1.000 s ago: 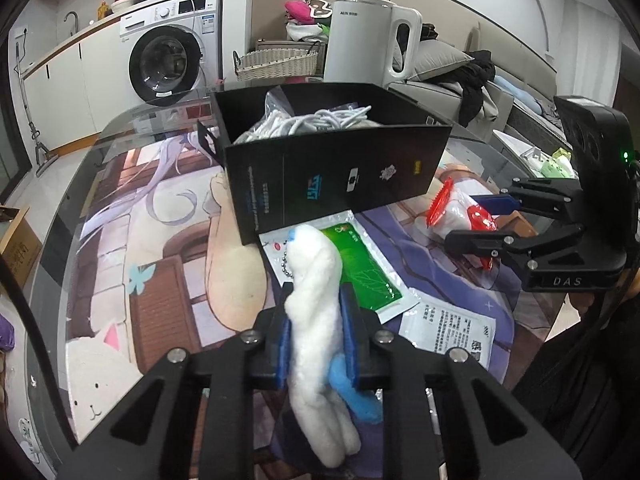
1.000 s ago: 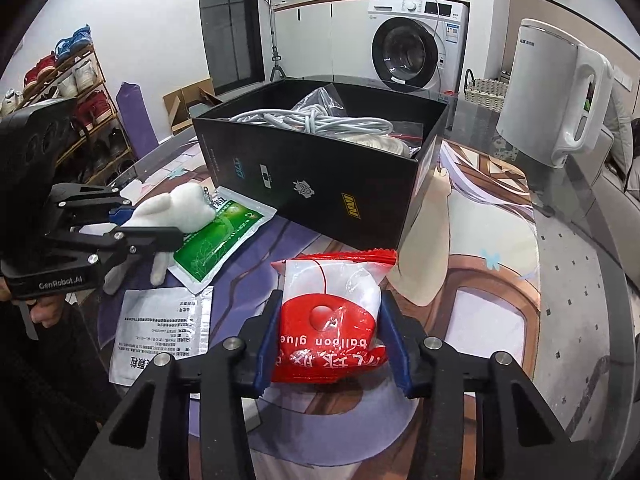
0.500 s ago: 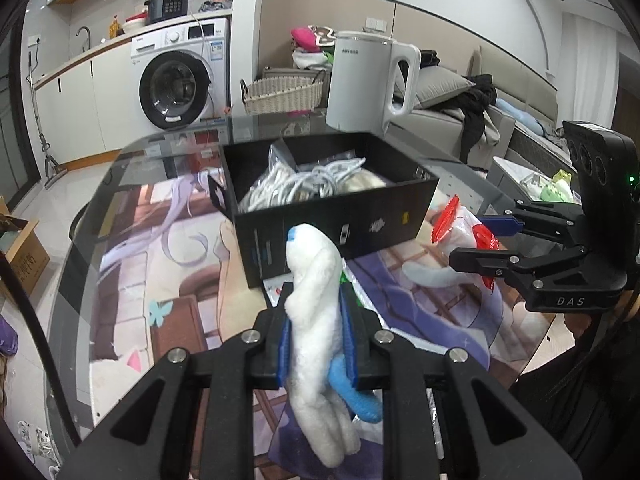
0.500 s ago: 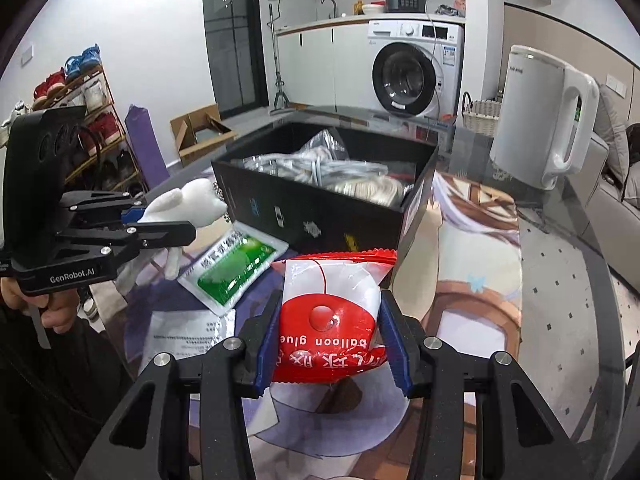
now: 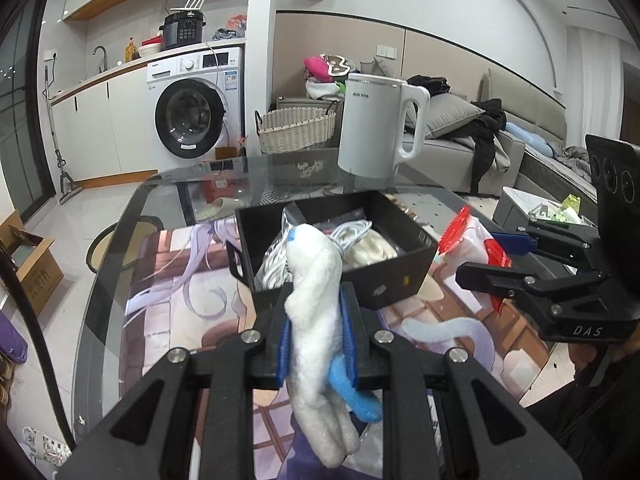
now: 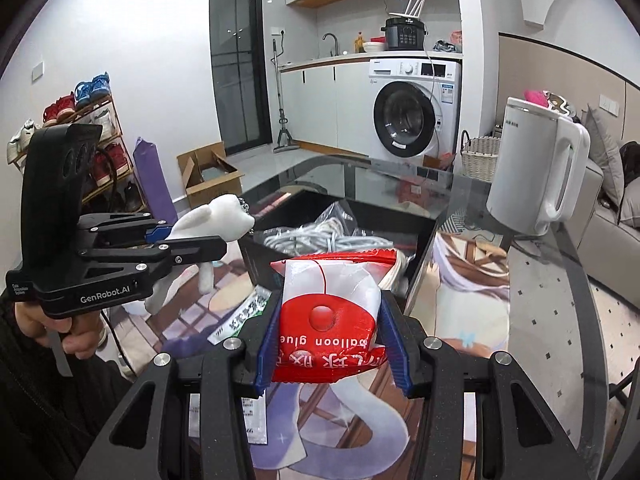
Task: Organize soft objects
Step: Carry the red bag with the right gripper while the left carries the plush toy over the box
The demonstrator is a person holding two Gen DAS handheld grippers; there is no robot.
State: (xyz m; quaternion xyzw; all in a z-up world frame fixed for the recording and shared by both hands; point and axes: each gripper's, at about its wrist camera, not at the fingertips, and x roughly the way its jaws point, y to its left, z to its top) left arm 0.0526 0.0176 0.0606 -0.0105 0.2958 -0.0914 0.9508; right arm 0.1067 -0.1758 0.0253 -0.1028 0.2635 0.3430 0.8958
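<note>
**Two grippers, two soft things**

The left gripper [image 5: 316, 336] squeezes a white plush toy [image 5: 320, 320]. The right gripper [image 6: 330, 344] squeezes a red and white packet [image 6: 328, 320]. Both hang in the air near the black box [image 5: 400, 280] on the table [image 5: 120, 280].

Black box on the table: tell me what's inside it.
The black box holds coiled white cables, clear plastic bagging and a cream soft item; anything beneath them is covered.

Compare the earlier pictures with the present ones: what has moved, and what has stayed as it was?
Both grippers have risen: the black box now sits lower and smaller in each view, its inside showing. The left gripper still clamps the white plush toy; the right gripper still clamps the red balloon glue packet. Box, kettle and table unchanged.
</note>
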